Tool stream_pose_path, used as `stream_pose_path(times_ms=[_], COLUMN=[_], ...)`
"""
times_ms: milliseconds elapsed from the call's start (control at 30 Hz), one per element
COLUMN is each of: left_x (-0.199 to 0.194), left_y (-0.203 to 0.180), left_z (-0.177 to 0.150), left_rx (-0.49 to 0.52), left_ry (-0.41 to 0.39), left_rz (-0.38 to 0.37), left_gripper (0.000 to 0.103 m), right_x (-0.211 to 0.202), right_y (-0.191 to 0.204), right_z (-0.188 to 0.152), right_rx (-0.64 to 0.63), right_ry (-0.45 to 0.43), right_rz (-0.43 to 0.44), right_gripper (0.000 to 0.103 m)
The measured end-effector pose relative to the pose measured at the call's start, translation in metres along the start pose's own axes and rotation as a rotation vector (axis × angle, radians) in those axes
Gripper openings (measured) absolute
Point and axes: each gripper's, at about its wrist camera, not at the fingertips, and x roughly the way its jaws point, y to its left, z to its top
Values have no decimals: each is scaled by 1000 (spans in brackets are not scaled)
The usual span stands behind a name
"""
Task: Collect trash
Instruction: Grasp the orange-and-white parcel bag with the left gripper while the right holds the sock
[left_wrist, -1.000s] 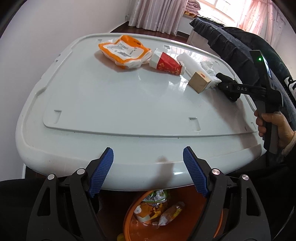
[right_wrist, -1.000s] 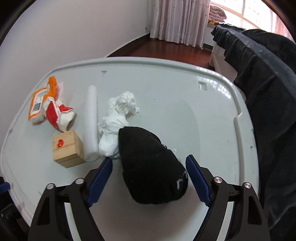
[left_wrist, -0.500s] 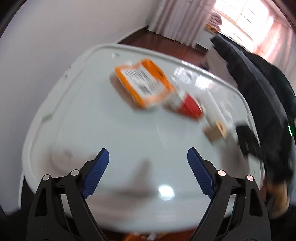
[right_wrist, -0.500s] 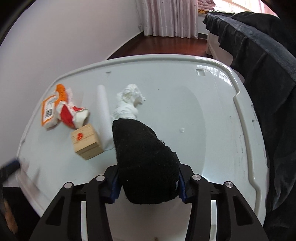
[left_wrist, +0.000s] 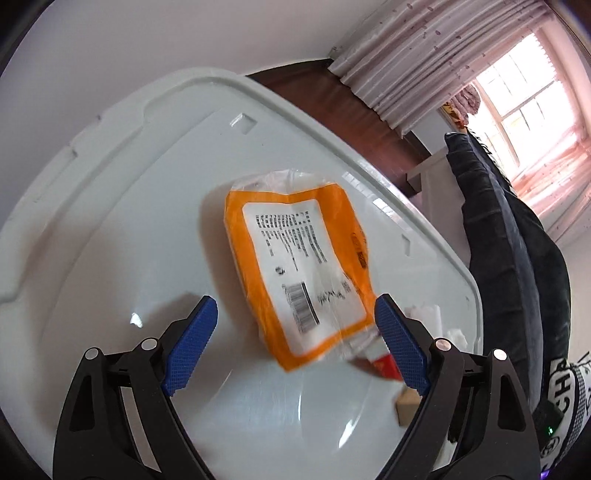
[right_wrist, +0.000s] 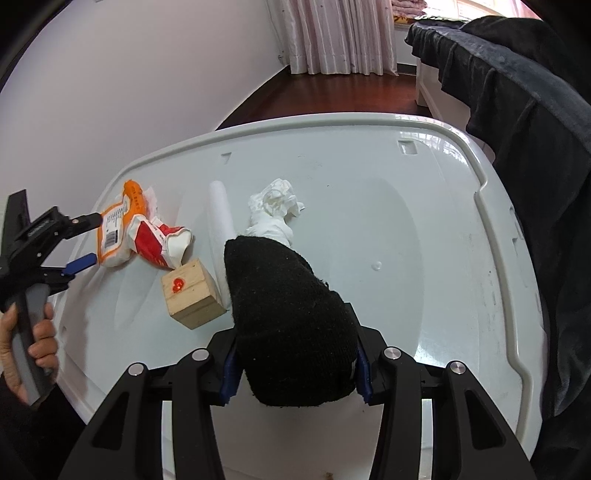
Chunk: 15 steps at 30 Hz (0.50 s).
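Glossy white plastic table w/ a raised rim and shallow moulded recesses, hard and reflective. On it: an orange snack bag, thin crinkly film w/ a white printed panel and barcode, lying flat toward the table's left side; touching it, a crushed red-and-white paper carton; just beside that a pale wooden cube w/ a red mark on top; a white foam-like cylinder lying lengthwise; a crumpled white tissue wad near the table's middle. A black knit beanie, coarse ribbed weave, rounded and slumped, sits at the near edge. Right gripper: jaws drawn close and clamped on the beanie, blue pads pressed into both sides of the fabric. Left gripper: jaws spread wide apart, blue textured pads either side of the bag's near end, not pressing it; whether the pads rest on the table or hang above it is hard to tell, pic is blurred. A hand grips its grey handle. Dark quilted fabric hangs along the table's right side.
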Motion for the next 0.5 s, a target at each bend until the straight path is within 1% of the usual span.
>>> stream_pose_path(times_ms=[33, 67, 100, 133, 167, 200, 233, 300, 400, 500], left_x=[5, 4, 6, 10, 14, 16, 19, 19, 16, 2], left_y=[0, -1, -4, -7, -9, -11, -10, -6, -9, -14], left_z=[0, 0, 1, 1, 2, 1, -1, -1, -4, -6], left_rx=[-3, 9, 27, 45, 61, 78, 79, 82, 116, 152], left_ry=[0, -25, -36, -30, -25, -29, -18, -34, -54, -84], left_rz=[0, 0, 11, 9, 20, 21, -1, -16, 3, 24], left_gripper=[85, 85, 75, 61, 35, 22, 21, 16, 14, 12], right_x=[0, 0, 0, 1, 1, 2, 3, 3, 3, 2], right_y=[0, 0, 0, 0, -1, -1, -1, -2, -2, -1], right_z=[0, 0, 0, 0, 0, 0, 0, -1, -1, -1], right_rx=[1, 2, 3, 5, 6, 5, 6, 7, 8, 11], right_ry=[-1, -1, -1, -1, 1, 3, 6, 8, 7, 2], right_rz=[0, 0, -1, -2, -3, -4, -6, -5, -5, -5], right_gripper=[47, 47, 47, 47, 47, 47, 47, 47, 47, 47])
